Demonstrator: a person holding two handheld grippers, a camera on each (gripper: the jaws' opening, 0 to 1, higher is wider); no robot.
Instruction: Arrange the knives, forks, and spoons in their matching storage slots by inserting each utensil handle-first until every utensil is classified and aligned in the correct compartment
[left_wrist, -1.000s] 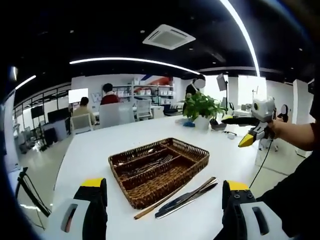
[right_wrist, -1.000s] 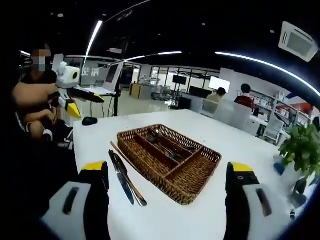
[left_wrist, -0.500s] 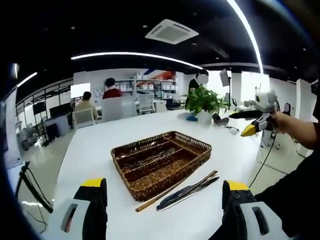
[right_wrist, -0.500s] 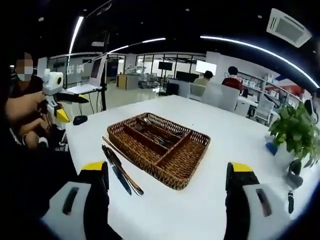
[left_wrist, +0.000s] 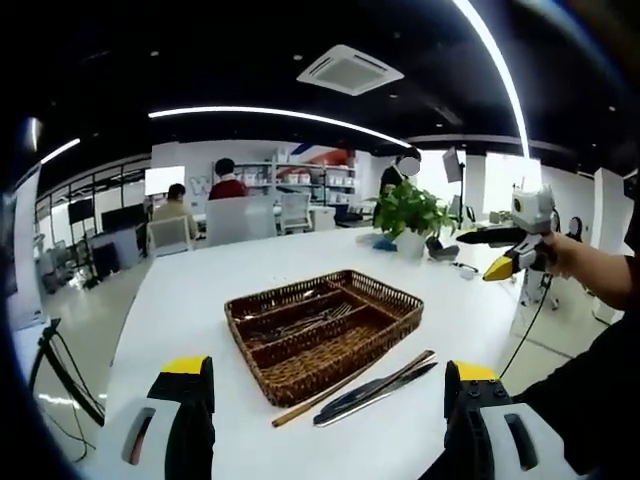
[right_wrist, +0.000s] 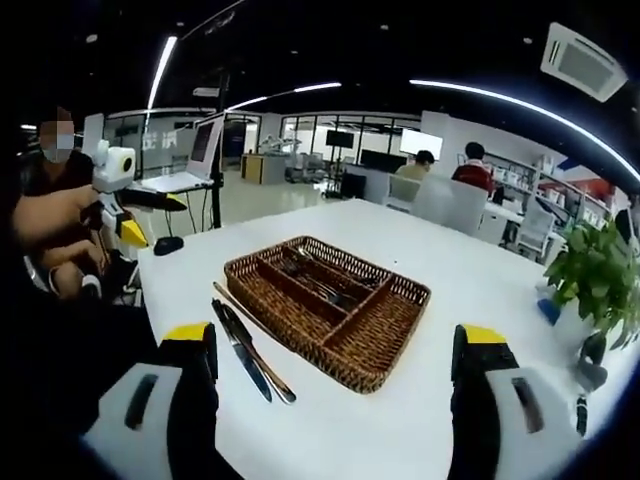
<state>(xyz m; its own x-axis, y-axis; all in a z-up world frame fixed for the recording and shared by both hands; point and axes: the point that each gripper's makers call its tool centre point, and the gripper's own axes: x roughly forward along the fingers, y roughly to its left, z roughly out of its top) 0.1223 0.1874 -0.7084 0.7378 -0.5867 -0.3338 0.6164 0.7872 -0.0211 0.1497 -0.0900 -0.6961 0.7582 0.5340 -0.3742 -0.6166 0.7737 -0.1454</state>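
A brown wicker cutlery tray (left_wrist: 400, 305) (right_wrist: 415, 300) with three long compartments sits on the white table. Forks and other silver utensils (left_wrist: 305, 322) (right_wrist: 325, 285) lie in its far and middle slots; the near slot looks bare. Two knives (left_wrist: 372, 388) (right_wrist: 250, 352) and a thin brown stick (left_wrist: 345, 385) (right_wrist: 232, 300) lie on the table beside the tray. My left gripper (left_wrist: 320, 425) is open, held above the table's near edge with nothing between its jaws. My right gripper (right_wrist: 335, 425) is open too, and appears at the right in the left gripper view (left_wrist: 497, 250), held in a hand.
A potted green plant (left_wrist: 405, 215) (right_wrist: 590, 290) stands at the table's far end beside a dark small object (left_wrist: 436, 250). A black mouse (right_wrist: 173, 243) lies near the table corner. People sit at desks behind. A person's arm (right_wrist: 50, 215) holds the left gripper (right_wrist: 150, 215).
Both cameras have shifted slightly, so the tray's place in each view changed a little. The utensils and tray have not moved. Both grippers stay open.
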